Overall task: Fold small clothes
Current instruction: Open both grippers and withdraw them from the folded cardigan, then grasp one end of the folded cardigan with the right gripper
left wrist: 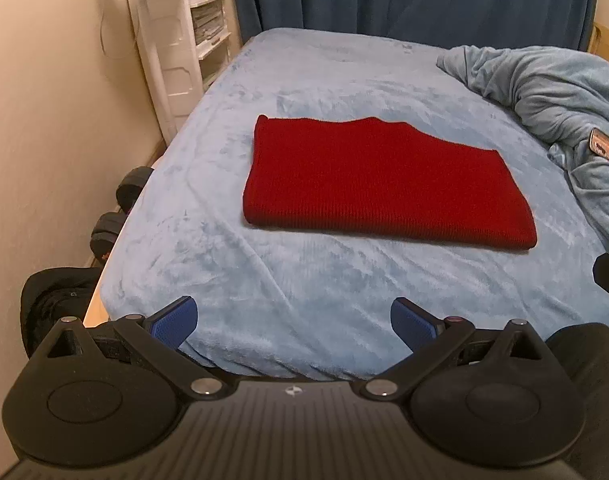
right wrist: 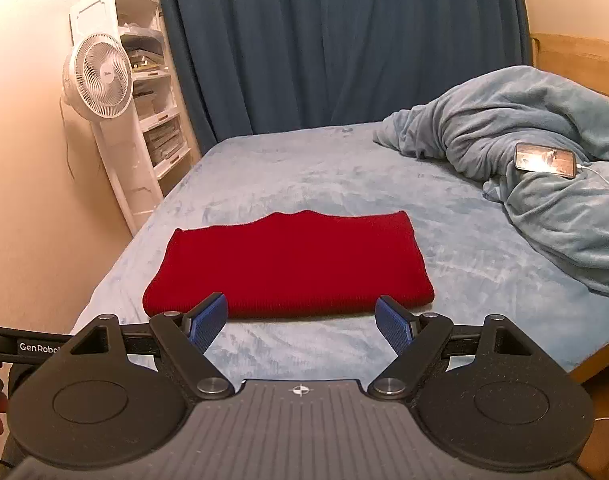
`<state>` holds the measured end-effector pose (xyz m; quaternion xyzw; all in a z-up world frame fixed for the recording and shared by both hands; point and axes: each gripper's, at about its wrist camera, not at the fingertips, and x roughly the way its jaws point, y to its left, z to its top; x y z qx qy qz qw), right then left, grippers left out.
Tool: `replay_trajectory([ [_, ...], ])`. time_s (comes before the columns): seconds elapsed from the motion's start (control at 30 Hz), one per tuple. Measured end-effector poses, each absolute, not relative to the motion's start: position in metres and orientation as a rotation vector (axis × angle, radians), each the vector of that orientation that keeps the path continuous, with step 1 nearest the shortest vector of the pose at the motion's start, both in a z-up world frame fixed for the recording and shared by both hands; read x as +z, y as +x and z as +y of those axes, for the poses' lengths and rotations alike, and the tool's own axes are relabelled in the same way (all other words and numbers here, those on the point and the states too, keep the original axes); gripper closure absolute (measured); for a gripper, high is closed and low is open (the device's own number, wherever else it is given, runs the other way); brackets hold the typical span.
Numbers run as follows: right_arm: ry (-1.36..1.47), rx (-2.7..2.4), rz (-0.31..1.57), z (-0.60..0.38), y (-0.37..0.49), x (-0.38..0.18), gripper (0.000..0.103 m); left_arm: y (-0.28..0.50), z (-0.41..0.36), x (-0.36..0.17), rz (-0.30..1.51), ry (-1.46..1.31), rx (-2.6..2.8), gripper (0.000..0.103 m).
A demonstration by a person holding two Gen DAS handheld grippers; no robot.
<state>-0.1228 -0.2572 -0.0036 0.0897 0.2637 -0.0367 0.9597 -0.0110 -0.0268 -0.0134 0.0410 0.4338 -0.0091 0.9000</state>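
Note:
A red knitted garment lies folded into a flat rectangle on the light blue bed; it also shows in the right wrist view. My left gripper is open and empty, held over the near edge of the bed, well short of the garment. My right gripper is open and empty, just in front of the garment's near folded edge, not touching it.
A bunched light blue blanket lies at the right with a phone on it. A white fan and white shelves stand by the left wall. Dark curtains hang behind. Dumbbells lie on the floor at the left.

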Motion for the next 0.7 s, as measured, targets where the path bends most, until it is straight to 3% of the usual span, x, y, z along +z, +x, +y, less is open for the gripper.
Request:
replay_trajectory([
  [0.7,0.219,-0.098,0.634,-0.265,-0.097,-0.025,0.021,0.018,-0.028,-0.035,0.989,0.105,-0.001,0.0],
])
